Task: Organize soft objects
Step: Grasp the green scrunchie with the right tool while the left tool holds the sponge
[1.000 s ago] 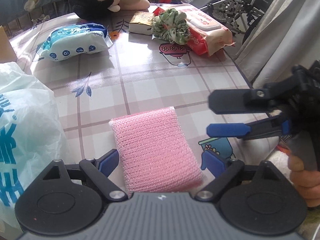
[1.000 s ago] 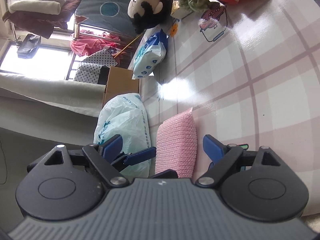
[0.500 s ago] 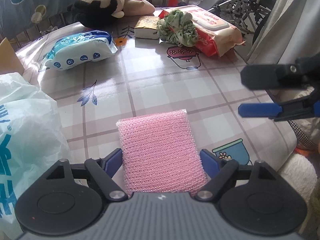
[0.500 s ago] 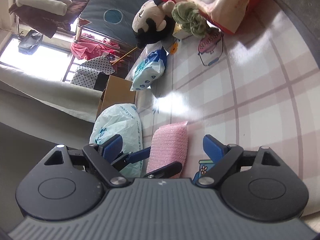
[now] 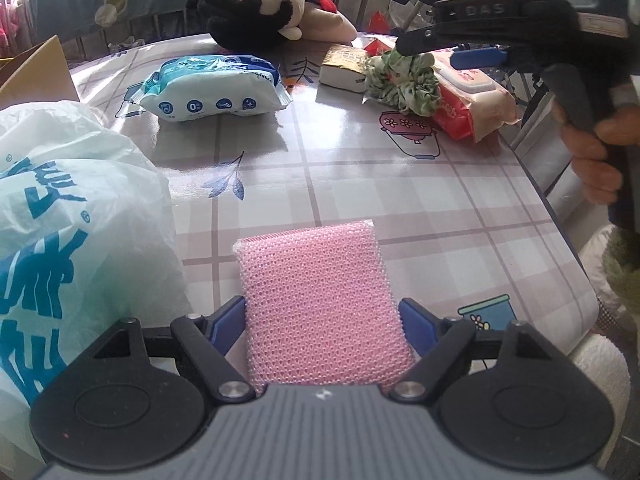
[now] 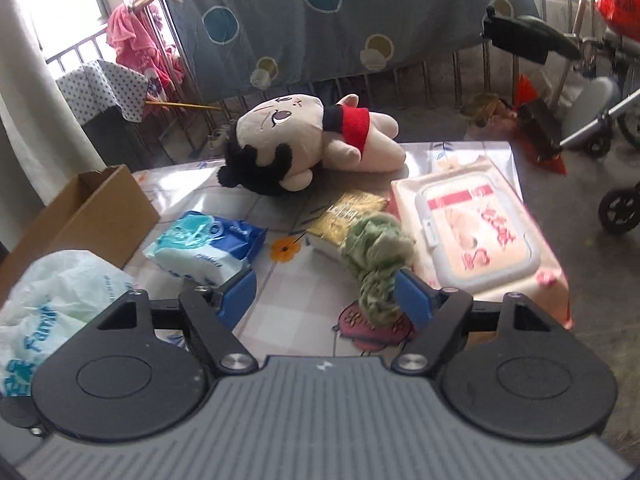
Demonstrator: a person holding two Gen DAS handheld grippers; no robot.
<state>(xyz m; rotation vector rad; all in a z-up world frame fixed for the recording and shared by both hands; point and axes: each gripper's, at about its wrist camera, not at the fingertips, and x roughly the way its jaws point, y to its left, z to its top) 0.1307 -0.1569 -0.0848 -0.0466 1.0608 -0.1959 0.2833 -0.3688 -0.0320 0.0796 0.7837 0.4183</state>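
— Sponge [image 5: 320, 304]: where is it?
— On the table's [image 5: 440, 208] near edge, between the left gripper's [image 5: 320, 320] closing blue pads, both touching.
— Handling?
— Light, squashy; pinch its long sides. Right gripper [image 6: 326, 296] hangs part-open, empty.

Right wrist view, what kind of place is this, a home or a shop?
Most likely a home, perhaps by a balcony or window. A patterned bedsheet hangs over metal railings, clothes dry by the window, and a plush doll lies on a table with a checked oilcloth.
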